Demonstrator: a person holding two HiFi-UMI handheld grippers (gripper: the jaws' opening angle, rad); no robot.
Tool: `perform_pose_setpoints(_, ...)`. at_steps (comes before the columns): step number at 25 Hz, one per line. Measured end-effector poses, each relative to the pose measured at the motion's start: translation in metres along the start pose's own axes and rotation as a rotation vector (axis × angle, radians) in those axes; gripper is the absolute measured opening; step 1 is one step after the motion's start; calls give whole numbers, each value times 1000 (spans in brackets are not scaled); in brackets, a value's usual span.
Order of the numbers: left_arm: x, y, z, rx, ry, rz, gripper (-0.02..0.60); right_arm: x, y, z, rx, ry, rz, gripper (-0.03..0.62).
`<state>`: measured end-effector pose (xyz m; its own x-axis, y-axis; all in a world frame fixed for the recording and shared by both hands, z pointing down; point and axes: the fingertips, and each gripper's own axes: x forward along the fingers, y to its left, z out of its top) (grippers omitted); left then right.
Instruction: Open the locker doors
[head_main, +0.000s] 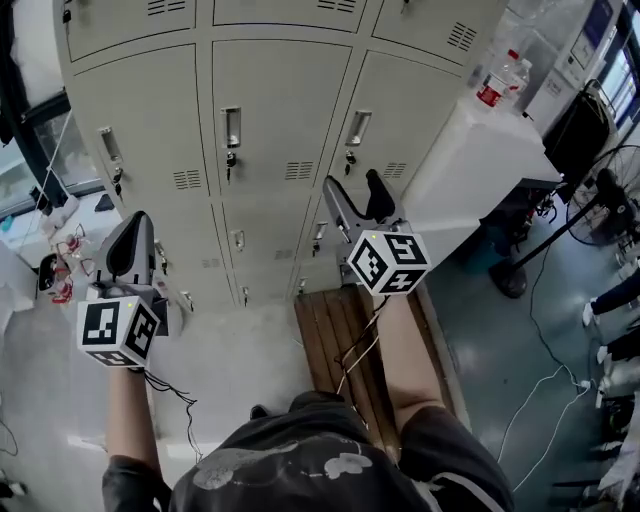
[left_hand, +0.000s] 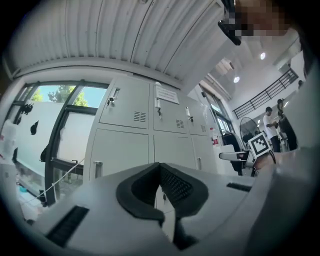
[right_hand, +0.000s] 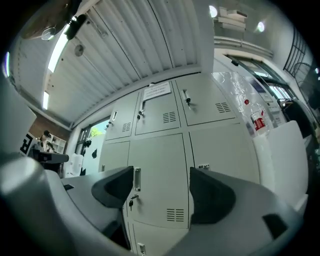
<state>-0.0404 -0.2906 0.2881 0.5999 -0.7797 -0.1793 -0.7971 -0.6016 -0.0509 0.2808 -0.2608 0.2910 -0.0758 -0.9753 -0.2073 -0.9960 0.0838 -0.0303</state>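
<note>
1. Two grippers are up in front of you. Neither touches the lockers (head_main: 262, 120) straight ahead, and every door you can see on them is closed.
2. Your left gripper (head_main: 135, 228) sits low on the left. In the left gripper view its fingers (left_hand: 175, 182) are clenched together with nothing between them.
3. Your right gripper (head_main: 357, 198) is higher up in the head view. Its fingers (right_hand: 212, 197) are released, wide apart and empty.
4. Through that gap, the right gripper view lines up on a middle-column door (right_hand: 160, 170). The door's recessed handle (right_hand: 136, 179) is at its left edge, with a key (right_hand: 131, 201) hanging just below.
5. Your right forearm is over a slatted wooden seat (head_main: 330, 330) that runs up to the foot of the lockers.
6. Right of the lockers there's a white worktop (head_main: 470, 150) with a red-labelled plastic bottle (head_main: 492, 88) standing on it. A pedestal fan (head_main: 610, 200) stands further right on the floor.
</note>
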Motion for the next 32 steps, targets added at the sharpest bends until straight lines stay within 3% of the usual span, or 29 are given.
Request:
perform_pose_setpoints(9, 47, 15, 46, 19, -66, -68, 8, 10, 11, 74, -84, -73, -15, 336)
perform_pose_setpoints(15, 81, 9, 87, 31, -97, -90, 8, 30, -2, 148, -138, -178, -2, 334)
perform_pose_setpoints(22, 128, -22, 148, 136, -198, -117, 8, 68, -9, 235, -285, -278, 42, 333)
perform_pose_setpoints(27, 163, -42, 182, 139, -240, -140, 8, 103, -32, 269, -319, -301, 65, 333)
perform_pose_setpoints(32, 199, -53, 207, 89, -263, -146, 9, 134, -68, 294, -306, -318, 66, 333)
